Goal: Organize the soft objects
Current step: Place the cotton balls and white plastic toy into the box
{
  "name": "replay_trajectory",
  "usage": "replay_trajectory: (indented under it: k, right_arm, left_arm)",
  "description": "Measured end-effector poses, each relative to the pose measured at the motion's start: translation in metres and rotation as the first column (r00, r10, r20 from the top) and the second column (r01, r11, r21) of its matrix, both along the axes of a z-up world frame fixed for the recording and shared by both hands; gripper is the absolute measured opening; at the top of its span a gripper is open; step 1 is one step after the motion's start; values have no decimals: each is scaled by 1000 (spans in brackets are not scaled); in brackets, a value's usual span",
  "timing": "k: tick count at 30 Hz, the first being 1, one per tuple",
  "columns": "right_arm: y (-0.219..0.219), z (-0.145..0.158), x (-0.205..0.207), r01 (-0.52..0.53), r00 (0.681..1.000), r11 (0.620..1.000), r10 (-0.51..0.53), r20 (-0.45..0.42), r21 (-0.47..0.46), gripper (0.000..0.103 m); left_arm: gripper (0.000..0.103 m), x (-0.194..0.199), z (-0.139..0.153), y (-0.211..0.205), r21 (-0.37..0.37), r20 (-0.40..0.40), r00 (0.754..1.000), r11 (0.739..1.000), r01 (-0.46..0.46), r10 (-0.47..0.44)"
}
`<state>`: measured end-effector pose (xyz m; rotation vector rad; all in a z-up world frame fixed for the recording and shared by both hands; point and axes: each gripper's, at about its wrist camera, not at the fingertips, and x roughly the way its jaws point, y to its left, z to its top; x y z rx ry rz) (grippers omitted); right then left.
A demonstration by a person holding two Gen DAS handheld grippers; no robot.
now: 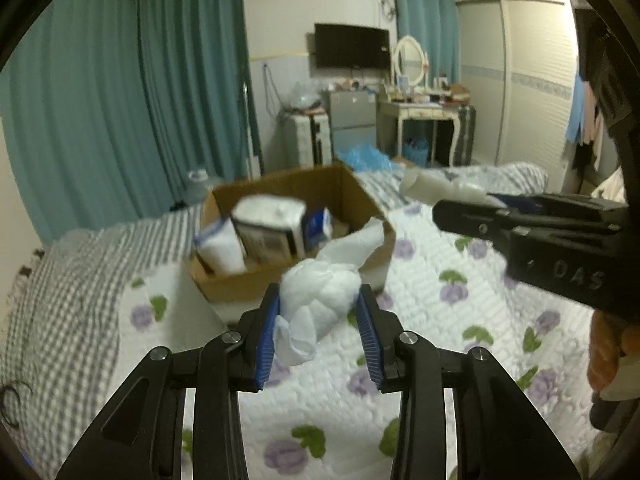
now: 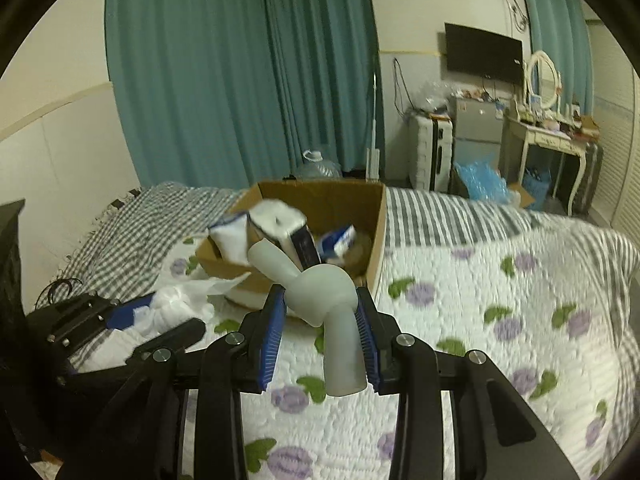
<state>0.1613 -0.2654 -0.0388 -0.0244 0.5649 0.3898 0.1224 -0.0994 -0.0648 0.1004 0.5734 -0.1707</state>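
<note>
Teal curtains (image 1: 132, 92) hang along the left wall, while at the far end a black television (image 1: 352, 46) is mounted above a small fridge (image 1: 352, 120) and a white dressing table (image 1: 420, 116), with a pale wardrobe (image 1: 520, 80) to the right.

The left gripper (image 1: 318, 304) is closed on a white wad (image 1: 320, 292), level, pointing forward. The right gripper (image 2: 320, 306) is clamped on a grey toy (image 2: 320, 288), held just right of the left, fingers pointing left-forward.
</note>
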Motion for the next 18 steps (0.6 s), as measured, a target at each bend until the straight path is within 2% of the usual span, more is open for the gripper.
replay_trajectory:
  k: [4,7,13,18]
  right_arm:
    - [-2,12,22,-14,1000,1000,14,21,1,34]
    - [-4,15,46,10,999,1000,-10,30,-19,34]
    - [-12,11,103,38,999,999,-37,18,-37,34]
    - [-18,5,148,33,999,999,-33,-11,-12,34]
  left_arm:
    - [36,18,21,-2,-12,23,1000,1000,2,-1]
    - [36,45,26,-6,-21,5,1000,1000,-12,12]
    - [36,112,20,-27,-24,-43,998,999,-36,35]
    - [38,168,15,-30,-22,-58,996,998,-65,64]
